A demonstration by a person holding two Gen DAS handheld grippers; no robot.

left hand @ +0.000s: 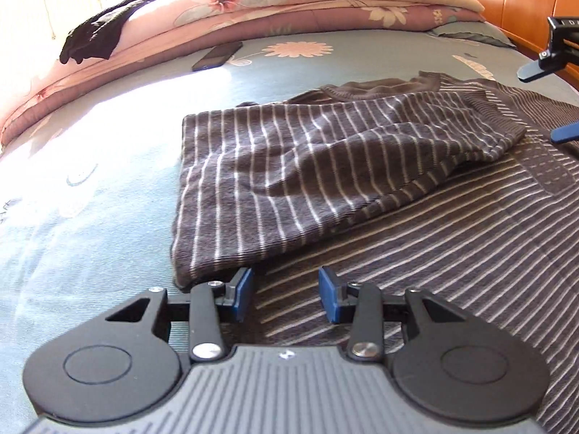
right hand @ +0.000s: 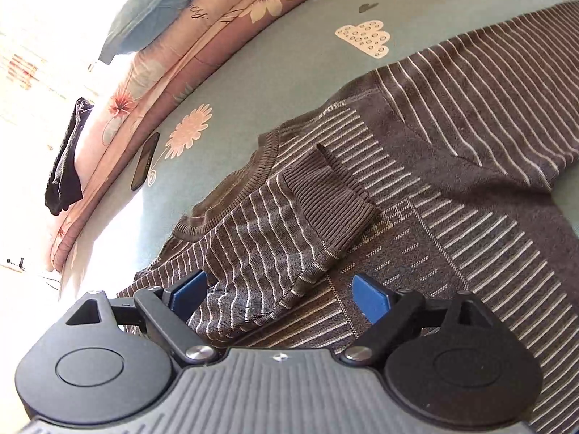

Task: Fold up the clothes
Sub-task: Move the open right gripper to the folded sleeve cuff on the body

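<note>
While one sleeve (left hand: 325, 166) lies folded across the chest of the striped brown sweater (right hand: 452, 217), which is spread on the blue bedsheet (left hand: 90, 181), the other sleeve (right hand: 488, 108) lies stretched outward. Left gripper (left hand: 286, 291) hovers with jaws apart at the folded sleeve's near edge; right gripper (right hand: 278, 296) gapes beside its ribbed cuff (right hand: 325, 195). Judging by this, sleeve-folding is under way; the outstretched sleeve probably needs folding inward.

Sweater (left hand: 452, 224) flat on bed (left hand: 90, 188), one sleeve (left hand: 289, 181) folded across its body. Behind it, phone (left hand: 217, 56) on the sheet, just before stacked quilts (left hand: 289, 7). Dark garment (left hand: 101, 36) draped on the quilts' left end. Pillow (right hand: 155, 11) atop the quilts.
</note>
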